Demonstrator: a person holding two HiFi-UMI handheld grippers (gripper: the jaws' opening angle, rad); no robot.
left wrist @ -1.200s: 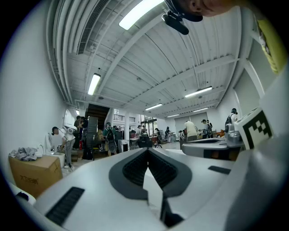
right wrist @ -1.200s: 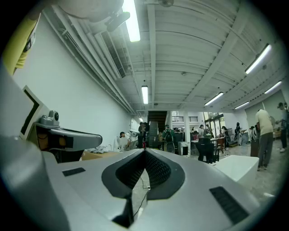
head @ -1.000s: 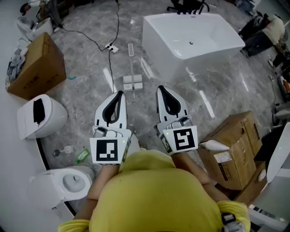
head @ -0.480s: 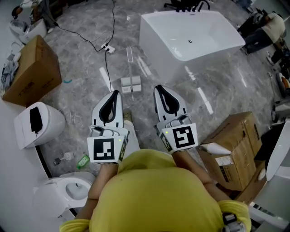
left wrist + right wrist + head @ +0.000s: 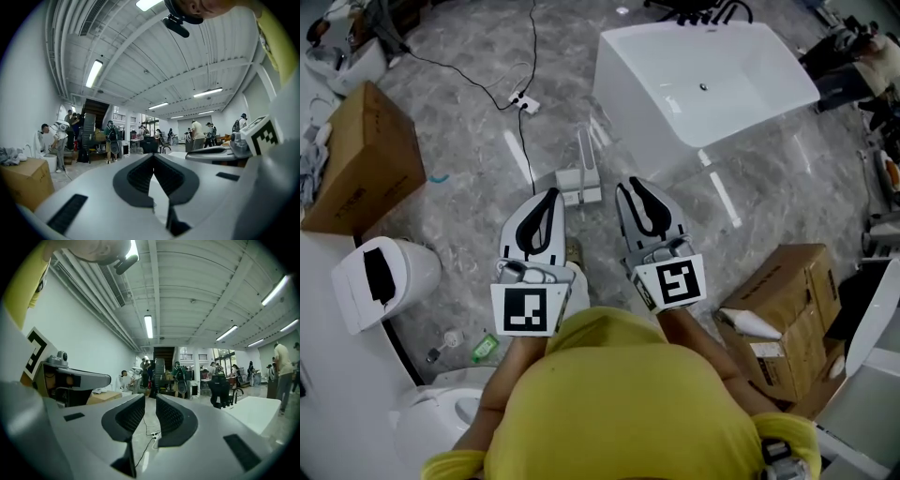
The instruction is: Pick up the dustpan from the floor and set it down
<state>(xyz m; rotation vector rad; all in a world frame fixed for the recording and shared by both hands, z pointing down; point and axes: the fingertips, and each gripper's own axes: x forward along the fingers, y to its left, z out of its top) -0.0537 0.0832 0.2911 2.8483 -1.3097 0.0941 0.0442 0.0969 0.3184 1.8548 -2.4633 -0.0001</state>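
A grey long-handled dustpan [image 5: 579, 184] lies on the marble floor, its handle pointing away from me. Both grippers are held level above the floor, just short of it. My left gripper [image 5: 549, 194] is shut, its tips meeting with nothing between them [image 5: 153, 155]; the pan sits slightly ahead and to its right. My right gripper [image 5: 636, 185] has just been opening its jaws; a narrow gap shows [image 5: 150, 397] and only floor is seen through it. The dustpan does not appear in either gripper view.
A white bathtub [image 5: 703, 80] stands ahead on the right. Cardboard boxes sit at the left [image 5: 361, 159] and right [image 5: 787, 300]. Toilets [image 5: 384, 281] line the left wall. A power strip [image 5: 525, 100] with a black cable lies beyond the dustpan. People stand far across the hall.
Both grippers have travelled forward over the floor, so the dustpan now lies just past their tips. The right jaws have parted slightly; the left stay shut.
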